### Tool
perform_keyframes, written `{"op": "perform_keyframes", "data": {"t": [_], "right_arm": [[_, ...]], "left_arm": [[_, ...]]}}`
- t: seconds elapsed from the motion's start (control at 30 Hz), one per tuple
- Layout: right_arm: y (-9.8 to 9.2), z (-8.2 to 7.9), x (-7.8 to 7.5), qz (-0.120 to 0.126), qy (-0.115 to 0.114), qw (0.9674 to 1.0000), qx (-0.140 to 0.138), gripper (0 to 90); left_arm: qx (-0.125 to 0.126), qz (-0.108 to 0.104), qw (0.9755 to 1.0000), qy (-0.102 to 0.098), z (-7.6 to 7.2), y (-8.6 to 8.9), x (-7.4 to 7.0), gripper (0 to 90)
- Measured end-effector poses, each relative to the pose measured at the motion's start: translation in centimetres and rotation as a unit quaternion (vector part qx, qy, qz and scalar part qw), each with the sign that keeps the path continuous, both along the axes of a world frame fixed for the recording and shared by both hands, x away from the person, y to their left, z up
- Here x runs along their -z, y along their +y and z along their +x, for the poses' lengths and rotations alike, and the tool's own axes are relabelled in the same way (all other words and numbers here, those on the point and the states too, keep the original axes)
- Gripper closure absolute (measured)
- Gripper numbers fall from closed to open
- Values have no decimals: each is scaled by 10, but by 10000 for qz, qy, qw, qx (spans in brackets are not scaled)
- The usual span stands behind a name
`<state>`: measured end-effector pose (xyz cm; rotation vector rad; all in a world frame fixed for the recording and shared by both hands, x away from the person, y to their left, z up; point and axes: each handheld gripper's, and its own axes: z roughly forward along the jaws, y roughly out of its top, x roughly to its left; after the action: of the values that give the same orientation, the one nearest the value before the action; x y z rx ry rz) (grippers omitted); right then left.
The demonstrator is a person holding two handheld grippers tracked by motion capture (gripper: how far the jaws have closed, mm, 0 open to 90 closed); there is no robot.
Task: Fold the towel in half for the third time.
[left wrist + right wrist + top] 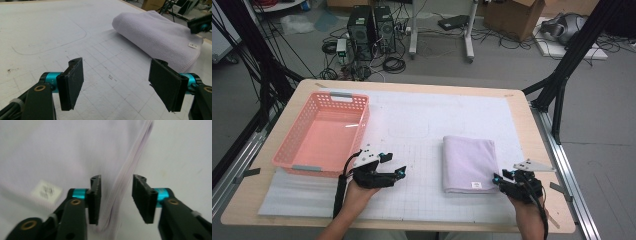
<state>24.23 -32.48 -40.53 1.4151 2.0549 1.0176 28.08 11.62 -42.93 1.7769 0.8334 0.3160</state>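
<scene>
A folded lilac towel (468,162) lies flat on the white gridded mat, right of centre, with a small white label (476,185) at its near right corner. My right gripper (502,176) is at that corner. In the right gripper view the jaws of that gripper (117,197) stand apart around the towel's right edge (130,162), and the pads are not pressing it. My left gripper (394,165) rests over the mat left of the towel, open, with nothing between its pads (120,82). The towel (160,35) lies beyond it, and the right gripper (200,25) is at its far corner.
An empty pink plastic basket (307,167) stands at the left of the table, just behind the left hand. The white mat (422,125) covers most of the wooden tabletop. Beyond the table are computers, cables and boxes on the floor.
</scene>
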Motion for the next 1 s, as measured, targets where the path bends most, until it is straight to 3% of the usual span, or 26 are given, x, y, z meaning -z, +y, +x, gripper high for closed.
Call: {"op": "perform_keyframes", "data": {"t": [0.07,0.13,0.3,0.37,0.5,0.6,0.73,0.83,0.97,1.0], "right_arm": [[1,4,-10,72,-332,9994,-16,561],[8,15,-12,14,-400,9991,-149,564],[37,60,1,4,-140,9974,-706,542],[51,76,4,-229,-11,9957,-897,535],[79,100,9,-466,1,9908,-1273,501],[95,115,19,-756,179,9878,-1349,492],[95,119,22,-710,139,9886,-1321,480],[87,108,12,-775,0,9876,-1367,507],[61,93,4,-594,-140,9918,-1122,581],[54,90,6,-566,-93,9926,-1067,636]], "left_arm": [[-8,-18,10000,19,1,1,0,286],[-16,-12,10000,22,1,1,1,286],[5,-33,10000,-3,0,1,0,285],[27,-13,10000,6,0,-1,0,286],[25,-10,10000,15,0,-1,1,286],[29,5,10000,13,1,0,1,286],[17,-37,10000,8,0,0,0,286],[14,-44,10000,14,0,1,0,286],[-15,-71,10000,8,0,2,-1,286],[-18,-60,10000,-4,0,3,-1,286]]}}
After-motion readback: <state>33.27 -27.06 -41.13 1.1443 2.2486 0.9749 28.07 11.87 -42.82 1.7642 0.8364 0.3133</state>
